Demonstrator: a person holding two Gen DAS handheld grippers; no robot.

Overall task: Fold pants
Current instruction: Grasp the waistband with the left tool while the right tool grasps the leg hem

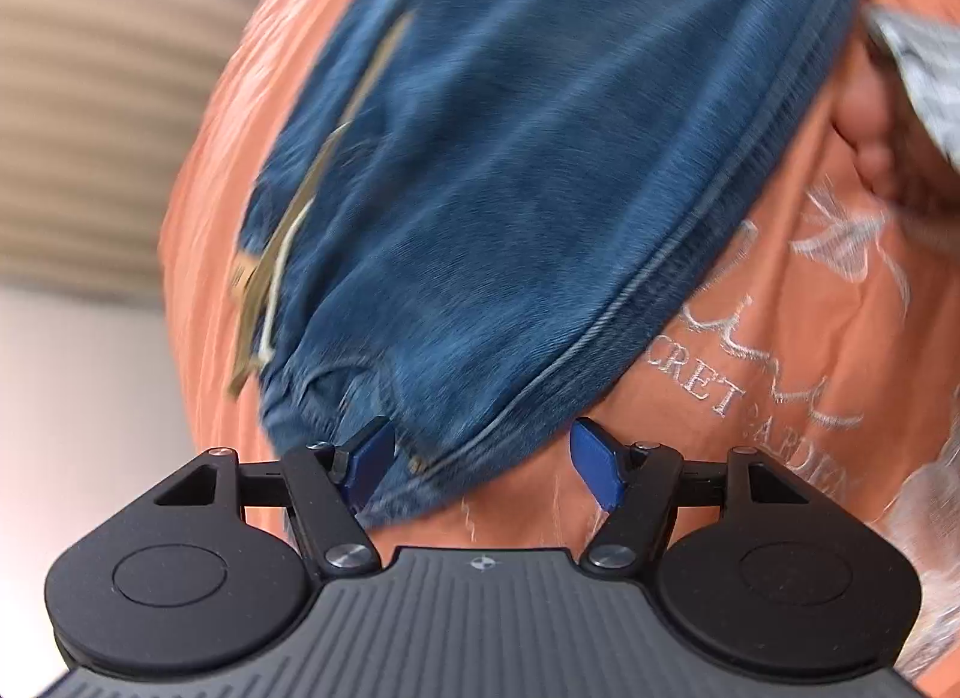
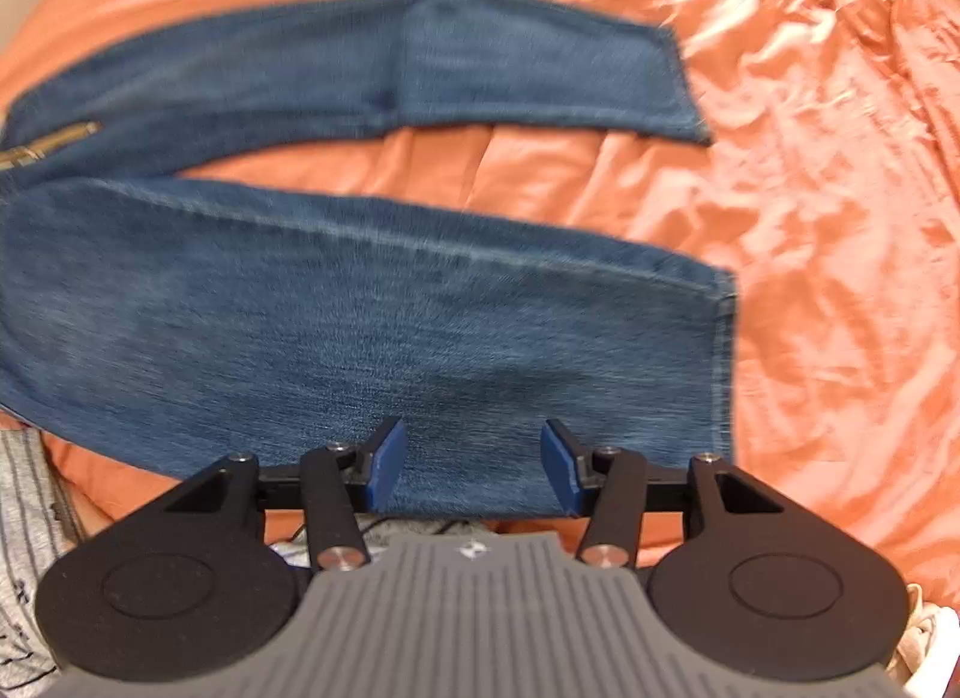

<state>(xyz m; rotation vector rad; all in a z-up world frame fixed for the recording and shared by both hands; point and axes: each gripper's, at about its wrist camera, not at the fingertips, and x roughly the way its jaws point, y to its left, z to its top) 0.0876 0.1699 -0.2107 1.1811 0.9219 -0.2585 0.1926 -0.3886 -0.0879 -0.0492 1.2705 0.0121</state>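
Blue jeans (image 2: 360, 338) lie spread on an orange bedspread (image 2: 810, 158), both legs running to the right with a gap between them. The far leg (image 2: 480, 74) ends in a hem at the upper right. My right gripper (image 2: 474, 467) hovers open over the near leg's lower edge, its blue pads apart and not pressing the denim. In the left wrist view the jeans' waist end (image 1: 510, 188) fills the middle, blurred. My left gripper (image 1: 480, 467) stands open at the waist edge, with denim by its left pad (image 1: 366, 467) and nothing pinched.
A tan strip (image 1: 264, 290) hangs at the jeans' waist. White embroidered lettering (image 1: 720, 392) marks the bedspread (image 1: 810, 368). A person's hand (image 1: 870, 146) with a grey striped sleeve (image 1: 924, 68) is at the right. Grey striped cloth (image 2: 24, 518) lies at the bed's near left.
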